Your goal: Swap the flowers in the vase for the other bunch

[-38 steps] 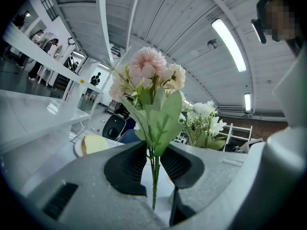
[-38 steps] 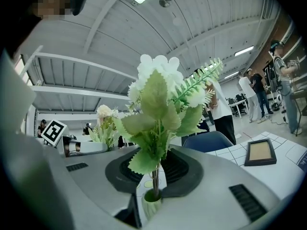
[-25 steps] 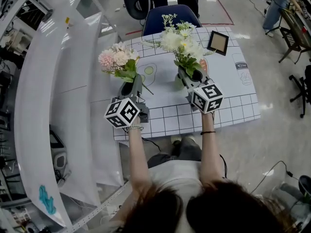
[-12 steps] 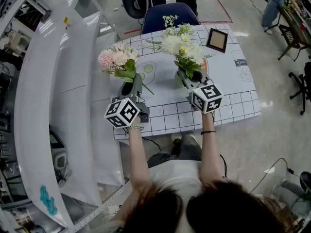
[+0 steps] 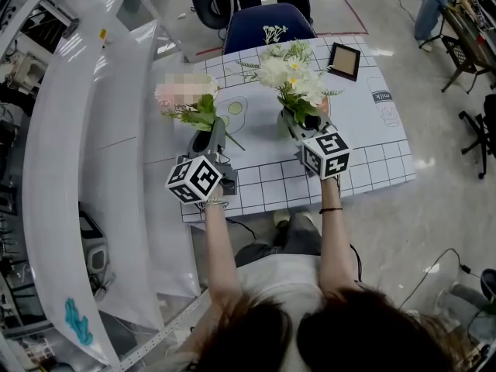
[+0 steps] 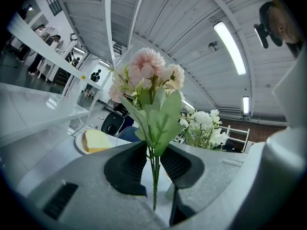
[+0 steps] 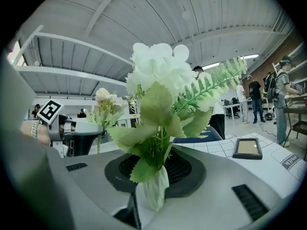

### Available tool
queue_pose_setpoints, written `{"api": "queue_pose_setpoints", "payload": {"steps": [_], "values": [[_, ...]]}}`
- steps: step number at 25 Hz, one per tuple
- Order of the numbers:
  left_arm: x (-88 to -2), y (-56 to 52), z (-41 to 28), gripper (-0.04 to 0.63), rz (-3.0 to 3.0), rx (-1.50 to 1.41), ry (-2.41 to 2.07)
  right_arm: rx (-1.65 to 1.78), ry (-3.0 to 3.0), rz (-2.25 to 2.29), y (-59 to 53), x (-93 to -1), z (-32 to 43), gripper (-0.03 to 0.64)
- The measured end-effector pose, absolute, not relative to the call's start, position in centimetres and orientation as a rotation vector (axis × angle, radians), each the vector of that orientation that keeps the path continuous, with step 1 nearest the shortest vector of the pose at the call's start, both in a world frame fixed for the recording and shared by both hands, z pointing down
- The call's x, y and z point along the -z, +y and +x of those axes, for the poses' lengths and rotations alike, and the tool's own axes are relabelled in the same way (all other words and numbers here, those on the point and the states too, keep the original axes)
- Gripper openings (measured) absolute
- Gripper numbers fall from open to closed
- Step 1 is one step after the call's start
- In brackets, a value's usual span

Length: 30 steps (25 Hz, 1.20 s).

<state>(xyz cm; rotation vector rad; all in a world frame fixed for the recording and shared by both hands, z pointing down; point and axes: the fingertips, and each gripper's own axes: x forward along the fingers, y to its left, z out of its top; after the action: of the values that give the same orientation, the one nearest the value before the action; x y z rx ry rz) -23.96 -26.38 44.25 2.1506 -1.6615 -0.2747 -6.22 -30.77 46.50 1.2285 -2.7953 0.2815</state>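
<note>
Item, far left: left gripper [image 6: 154, 166], jaws closed on the thin green stems of the pink bunch [image 6: 146, 78], which is held upright and clear of the bench, well apart from the vase. The bunch is judged light and top-heavy; its wiry stems are likely to bend and to twist in a loose grip, and its heads are soft and easily crushed. The best hold is low on the bare stems, beneath the leaves, where the jaws sit now. Item, centre: vase [image 6: 171, 191], a small pale vessel standing on the bench below the white flowers. It is judged light and easy to tip, so stems should go in and out straight. Item, right: right gripper [image 7: 154, 171], jaws closed on the gathered stem bundle of the white bunch [image 7: 160, 75], just under its foliage, with a pale wrapped end showing below. Whether that end has cleared the vase mouth cannot be told. This bunch is bulkier, with fern sprays that could snag. Item, far right: picture frame [image 5: 343, 60], lying flat and well apart from the flowers. Surface: bench [image 5: 372, 161], covered in a white gridded sheet with printed outlines, smooth and probably slick under a light vase. Room: a curved white panel [image 5: 70, 169] runs along the left, a blue chair [image 5: 267, 28] stands at the far edge, and a grey workshop floor [image 5: 434, 231] lies beyond.
</note>
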Motion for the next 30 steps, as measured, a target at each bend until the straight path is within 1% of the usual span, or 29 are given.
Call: {"api": "queue_pose_setpoints", "payload": {"steps": [13,20,30], "values": [[-44.5,-26.5,-23.4,0.086,2.154,0.271,-1.638,-0.233,-2.775,1.238,-30.3,-46.4,-6.2,0.063],[-44.6,-26.7,-23.1,0.086,2.157,0.268,-1.626,-0.18,-2.754,1.215,-30.0,-46.9,-6.5,0.098],[-45.1,-26.7,-22.6,0.086,2.154,0.263,-1.61,-0.162,-2.729,1.185,-29.6,-47.8,-7.0,0.112]]}}
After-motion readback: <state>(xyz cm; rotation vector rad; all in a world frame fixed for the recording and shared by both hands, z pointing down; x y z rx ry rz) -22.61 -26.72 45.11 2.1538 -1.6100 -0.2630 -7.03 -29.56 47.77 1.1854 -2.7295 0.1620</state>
